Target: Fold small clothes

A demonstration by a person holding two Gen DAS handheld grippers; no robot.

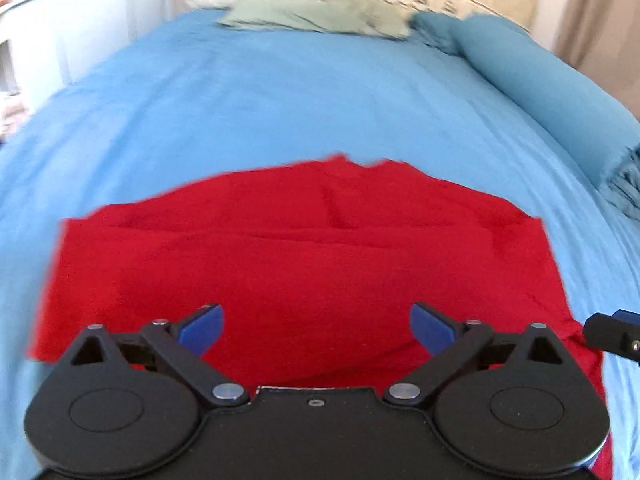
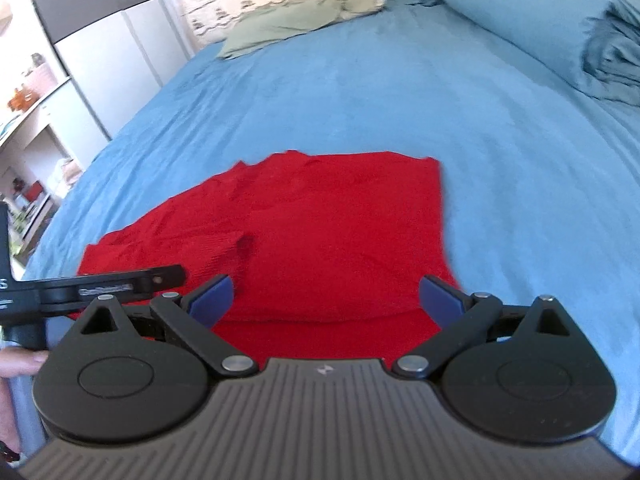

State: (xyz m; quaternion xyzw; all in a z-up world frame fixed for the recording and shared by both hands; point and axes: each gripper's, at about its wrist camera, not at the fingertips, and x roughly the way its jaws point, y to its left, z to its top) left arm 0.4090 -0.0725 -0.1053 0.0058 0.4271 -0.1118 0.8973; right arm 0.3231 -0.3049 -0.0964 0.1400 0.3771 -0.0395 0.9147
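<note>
Both grippers spread wide over a red garment on a blue bed.

The left gripper [image 1: 316, 326] has its blue-padded fingers parted, holding nothing; the red garment [image 1: 280, 264] lies flat just ahead of and beneath it, folded layers showing across its middle. The right gripper [image 2: 326, 298] is likewise spread and empty, with the same garment directly in front of its fingers on the blue sheet [image 2: 360, 92]. Far beyond both, a green pillow [image 1: 316, 14] rests by the headboard; a rolled blue blanket [image 2: 540, 28] lies ahead to the right.
</note>
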